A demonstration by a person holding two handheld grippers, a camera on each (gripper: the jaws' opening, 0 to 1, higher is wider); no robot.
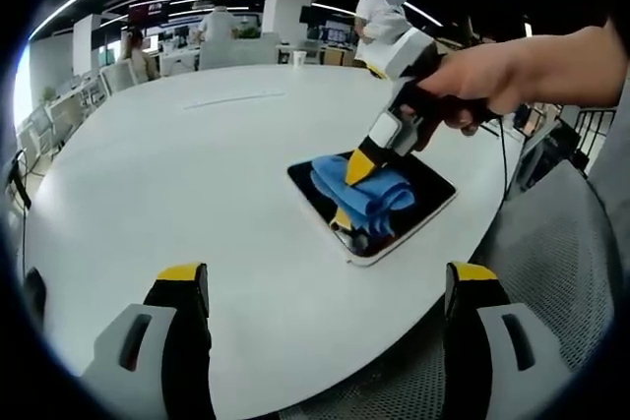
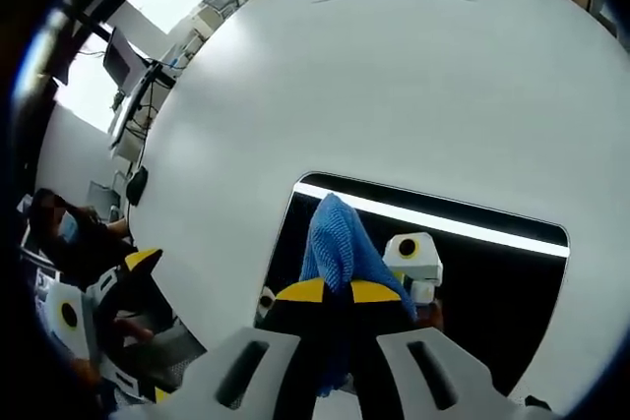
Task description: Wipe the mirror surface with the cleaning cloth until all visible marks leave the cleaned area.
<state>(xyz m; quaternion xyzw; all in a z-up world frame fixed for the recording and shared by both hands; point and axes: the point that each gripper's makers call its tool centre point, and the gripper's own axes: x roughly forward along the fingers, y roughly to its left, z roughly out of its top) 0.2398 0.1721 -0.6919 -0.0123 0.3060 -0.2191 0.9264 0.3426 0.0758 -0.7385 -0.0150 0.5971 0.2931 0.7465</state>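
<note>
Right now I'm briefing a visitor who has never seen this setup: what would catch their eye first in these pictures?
The blue cleaning cloth stands out, bunched on the dark mirror lying flat near the edge of the big white round table. The right tool, held by a hand, is shut on the cloth and presses it onto the glass. In the right gripper view, the mirror reflects a bright ceiling light strip.

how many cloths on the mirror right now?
1. A blue cloth lies bunched on the mirror on the white table, pinched by the right gripper. The left gripper hangs open, off the mirror.
</note>
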